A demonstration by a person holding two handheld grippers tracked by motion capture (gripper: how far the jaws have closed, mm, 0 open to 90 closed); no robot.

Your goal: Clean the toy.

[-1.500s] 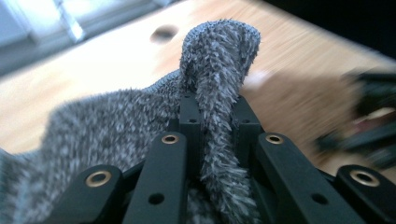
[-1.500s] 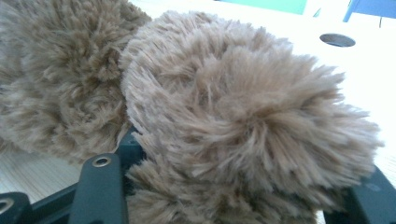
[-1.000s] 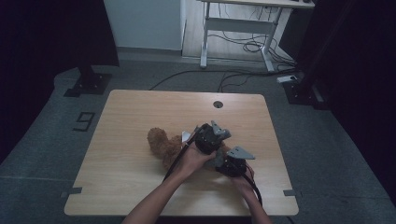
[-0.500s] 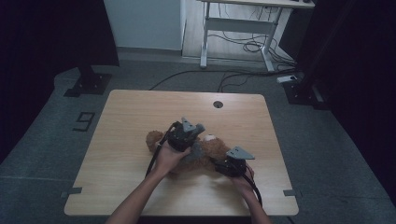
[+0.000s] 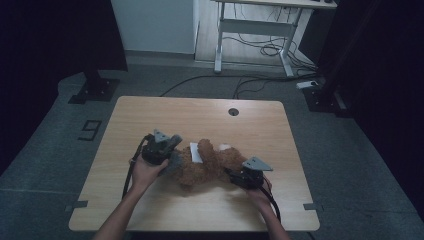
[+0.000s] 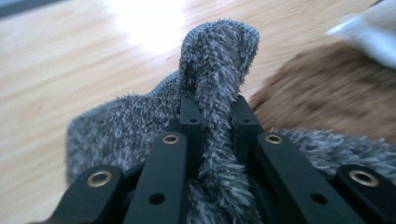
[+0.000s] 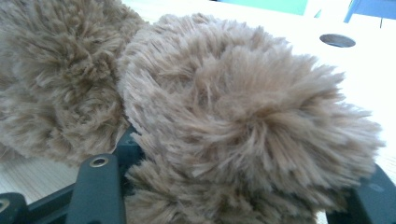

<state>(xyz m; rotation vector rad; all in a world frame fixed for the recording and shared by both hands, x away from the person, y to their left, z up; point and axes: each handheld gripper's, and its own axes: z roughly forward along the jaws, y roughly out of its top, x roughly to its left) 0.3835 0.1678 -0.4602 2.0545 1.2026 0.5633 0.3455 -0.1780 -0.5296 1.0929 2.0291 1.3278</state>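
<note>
**Grey cloth being drawn off the plush toy, not yet clear**

A brown plush toy [image 5: 207, 165] lies on the desk [image 5: 200, 112], nearer the front edge than the back and a little right of centre. At its left end sits a piece of grey fuzzy fabric [image 6: 140, 126], which looks like a small garment or cover belonging to the toy.

The left hand-held gripper [image 5: 167, 155] is at the toy's left end, and its jaws are pinched tight on a fold of the grey fabric, which stands up between them in the left gripper view. The right hand-held gripper [image 5: 240, 176] is at the toy's right end, toward the desk's front right corner. Its jaws stand partly apart with a rounded tuft of brown plush [image 7: 243, 116] between them; it appears to clamp that part and steady the toy.

A white tag or label [image 5: 196, 152] lies on top of the toy near its middle.

As a judgement: the work looks like pulling the grey fabric off while the toy is anchored. Both grips are made and the cloth is bunched at the left end, so the pull seems under way. What remains is to free the fabric wholly from the toy and set it down apart.
</note>
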